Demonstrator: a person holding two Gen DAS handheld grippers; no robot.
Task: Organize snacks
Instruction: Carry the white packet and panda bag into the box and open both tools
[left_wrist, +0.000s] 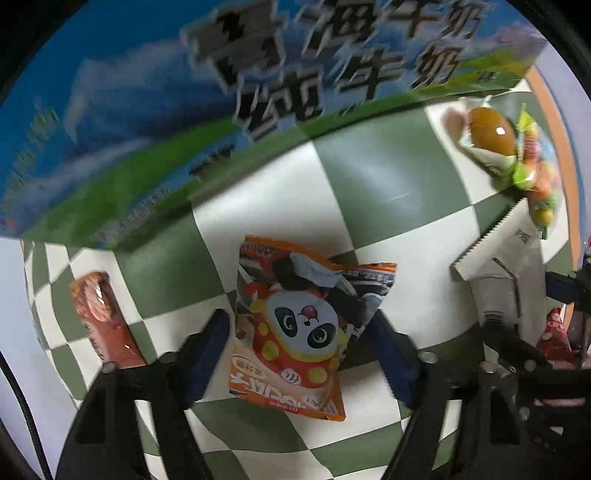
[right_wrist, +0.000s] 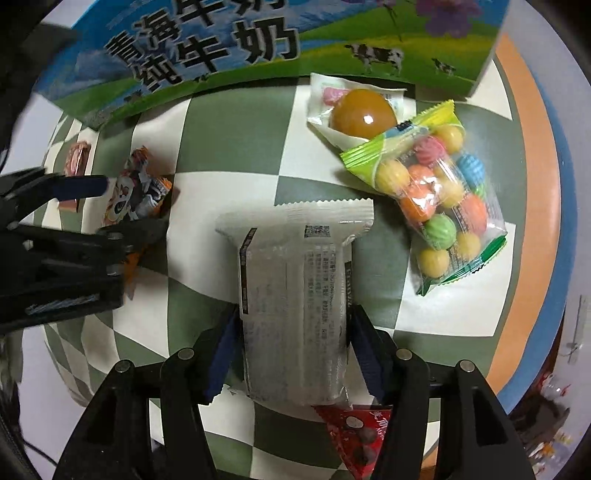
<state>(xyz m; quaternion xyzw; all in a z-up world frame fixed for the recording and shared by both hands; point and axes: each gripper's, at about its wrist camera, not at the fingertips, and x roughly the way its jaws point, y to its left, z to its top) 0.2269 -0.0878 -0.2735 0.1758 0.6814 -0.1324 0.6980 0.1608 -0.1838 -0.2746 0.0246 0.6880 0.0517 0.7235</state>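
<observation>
In the left wrist view my left gripper (left_wrist: 301, 339) straddles an orange panda snack packet (left_wrist: 295, 332) lying on the checkered cloth; the jaws stand at its two sides, whether they press it I cannot tell. In the right wrist view my right gripper (right_wrist: 291, 339) has its pads (right_wrist: 225, 347) against both sides of a white wrapped snack bar (right_wrist: 295, 288). The left gripper (right_wrist: 122, 206) and the panda packet (right_wrist: 136, 192) also show at the left of the right wrist view. The white bar (left_wrist: 495, 273) shows at the right of the left wrist view.
A blue-green milk carton box (right_wrist: 258, 40) stands at the back, also in the left wrist view (left_wrist: 184, 110). A brown jelly cup packet (right_wrist: 358, 107), a bag of coloured gum balls (right_wrist: 439, 192), a red packet (right_wrist: 358, 435) and a pink-brown sausage snack (left_wrist: 103, 317) lie on the cloth (right_wrist: 236, 147).
</observation>
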